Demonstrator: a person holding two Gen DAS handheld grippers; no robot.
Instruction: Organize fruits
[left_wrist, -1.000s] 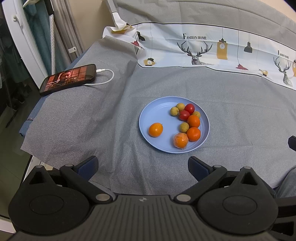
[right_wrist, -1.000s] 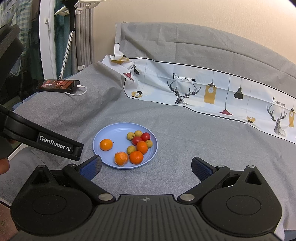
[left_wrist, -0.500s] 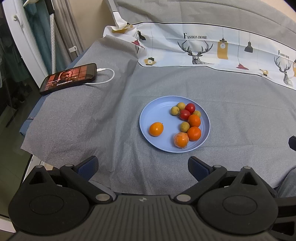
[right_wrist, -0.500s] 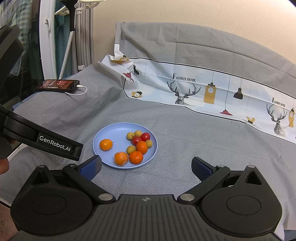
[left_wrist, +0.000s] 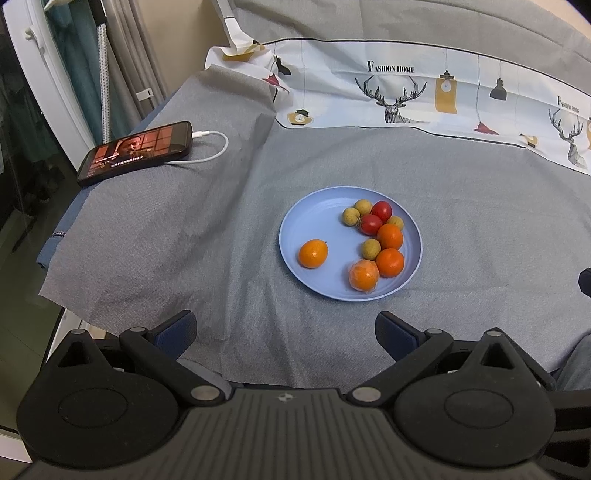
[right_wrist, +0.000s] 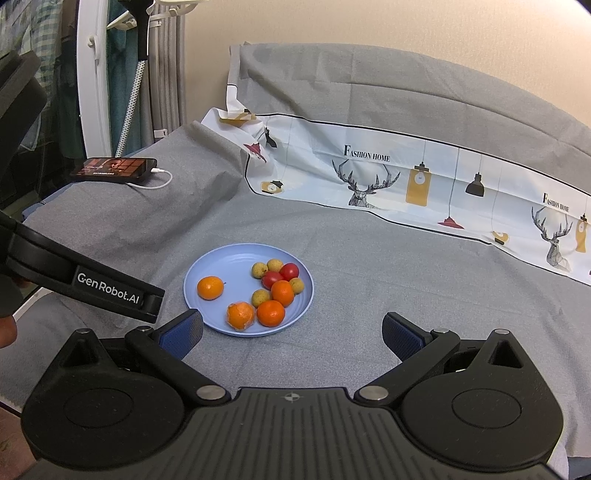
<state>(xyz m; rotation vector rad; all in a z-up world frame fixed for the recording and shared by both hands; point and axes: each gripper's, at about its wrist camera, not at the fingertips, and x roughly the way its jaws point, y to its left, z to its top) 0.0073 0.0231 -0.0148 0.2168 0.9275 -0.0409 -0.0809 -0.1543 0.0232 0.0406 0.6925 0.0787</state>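
A light blue plate (left_wrist: 314, 214) sits on the grey cloth and holds several fruits. One orange (left_wrist: 313, 253) lies alone on its left side. A peeled orange (left_wrist: 364, 274), two more oranges, two red cherry tomatoes (left_wrist: 381, 210) and several small yellow-brown fruits (left_wrist: 350, 216) cluster on its right side. My left gripper (left_wrist: 286, 330) is open and empty, short of the plate's near edge. My right gripper (right_wrist: 291, 334) is open and empty, just before the plate (right_wrist: 221, 266) in its view. The left gripper's body (right_wrist: 92, 286) shows at the left of the right wrist view.
A black phone (left_wrist: 135, 152) with a lit screen and a white cable (left_wrist: 212, 149) lies at the far left of the cloth. A white printed cloth (left_wrist: 436, 92) runs along the back. The cloth's edge drops off at the left (left_wrist: 55, 291).
The left wrist view has shifted very slightly. Both grippers stay open and the fruits have not moved.
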